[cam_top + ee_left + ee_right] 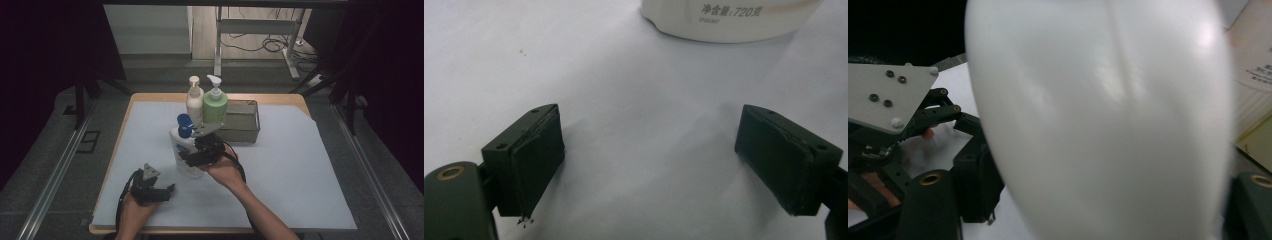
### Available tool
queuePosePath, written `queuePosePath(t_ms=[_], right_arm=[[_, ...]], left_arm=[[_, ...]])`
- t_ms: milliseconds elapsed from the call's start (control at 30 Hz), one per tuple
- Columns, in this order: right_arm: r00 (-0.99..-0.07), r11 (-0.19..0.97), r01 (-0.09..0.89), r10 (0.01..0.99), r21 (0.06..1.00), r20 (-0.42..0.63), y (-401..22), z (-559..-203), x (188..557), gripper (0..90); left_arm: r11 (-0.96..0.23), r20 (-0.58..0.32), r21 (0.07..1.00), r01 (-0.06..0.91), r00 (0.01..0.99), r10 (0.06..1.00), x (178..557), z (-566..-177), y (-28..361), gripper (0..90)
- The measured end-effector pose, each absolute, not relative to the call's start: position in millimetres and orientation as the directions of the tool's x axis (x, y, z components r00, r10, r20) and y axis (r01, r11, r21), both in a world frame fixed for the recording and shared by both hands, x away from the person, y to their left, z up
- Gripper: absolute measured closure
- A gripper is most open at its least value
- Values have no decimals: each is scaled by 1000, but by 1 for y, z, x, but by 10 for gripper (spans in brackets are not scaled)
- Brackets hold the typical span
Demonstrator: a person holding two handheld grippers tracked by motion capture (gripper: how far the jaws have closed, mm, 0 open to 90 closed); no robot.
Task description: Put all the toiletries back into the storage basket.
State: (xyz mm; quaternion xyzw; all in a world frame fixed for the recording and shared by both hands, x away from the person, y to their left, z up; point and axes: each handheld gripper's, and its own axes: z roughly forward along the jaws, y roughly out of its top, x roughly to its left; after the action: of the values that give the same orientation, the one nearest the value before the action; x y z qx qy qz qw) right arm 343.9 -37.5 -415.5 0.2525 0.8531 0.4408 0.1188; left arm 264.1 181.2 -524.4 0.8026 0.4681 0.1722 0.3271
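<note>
Pale table mat [300, 165], right tongs [192, 159] around white bottle [184, 150], contact hidden, left tongs [159, 192] released.

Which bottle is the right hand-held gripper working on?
On the pale sheet covering the table, in front of the grey box, stands a white bottle. Its blue cap sets it apart from the cream bottle and green bottle behind.
</note>
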Motion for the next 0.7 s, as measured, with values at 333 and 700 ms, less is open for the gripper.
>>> queuePosePath(t_ms=[333,700], right_arm=[[-846,505,311,533,805,-8,-31,-419,343,388],[-833,492,324,553,808,-3,-38,-418,338,401]], left_arm=[[-348,-30,686,639,502,864,264,-524,181,120],[-348,-30,686,639,503,864,264,-524,181,120]])
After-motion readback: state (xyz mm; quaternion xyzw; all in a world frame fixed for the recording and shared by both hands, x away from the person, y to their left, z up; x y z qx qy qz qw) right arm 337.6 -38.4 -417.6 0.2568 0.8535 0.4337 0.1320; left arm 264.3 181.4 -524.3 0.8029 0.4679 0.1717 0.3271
